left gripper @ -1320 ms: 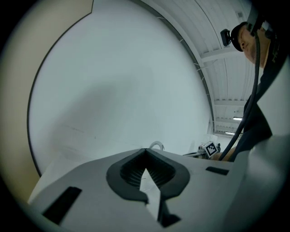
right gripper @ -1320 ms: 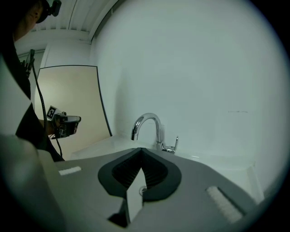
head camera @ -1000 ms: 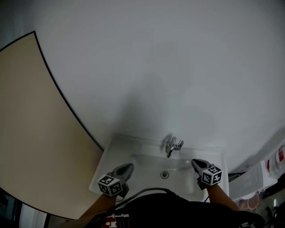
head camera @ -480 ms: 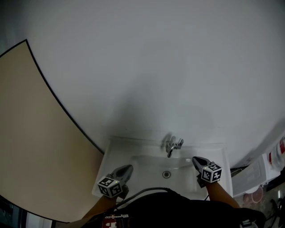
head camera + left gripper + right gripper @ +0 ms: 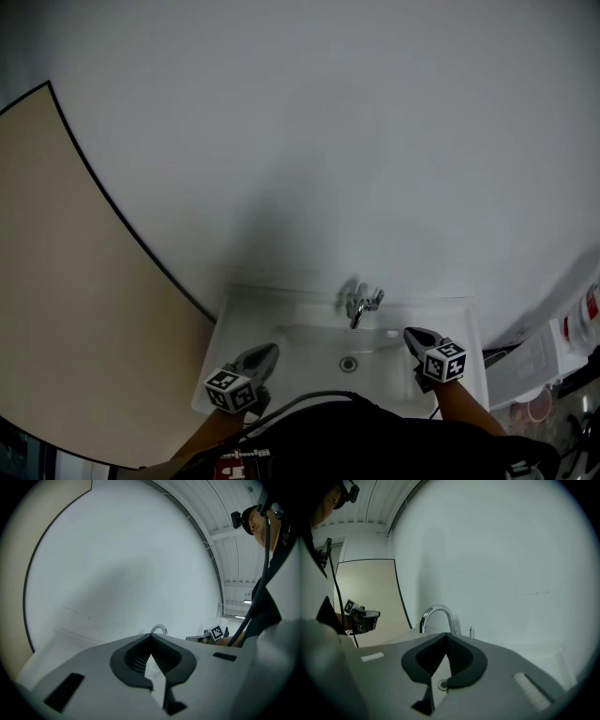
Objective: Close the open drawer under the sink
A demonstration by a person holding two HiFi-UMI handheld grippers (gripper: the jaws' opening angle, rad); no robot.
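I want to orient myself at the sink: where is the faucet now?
In the head view the faucet stands low in the middle, at the back rim of the sink by the wall, between and beyond the left gripper and right gripper.

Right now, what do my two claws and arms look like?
Both the left claw and right claw are pale grey, tapering to a point, with dark ribbed pads inside. Each carries a white cube with black square markers. A thin cable arcs across the person's black top; forearms are unsleeved.

White sink (image 5: 246,314), chrome tap (image 5: 362,307), pale wall (image 5: 328,141)
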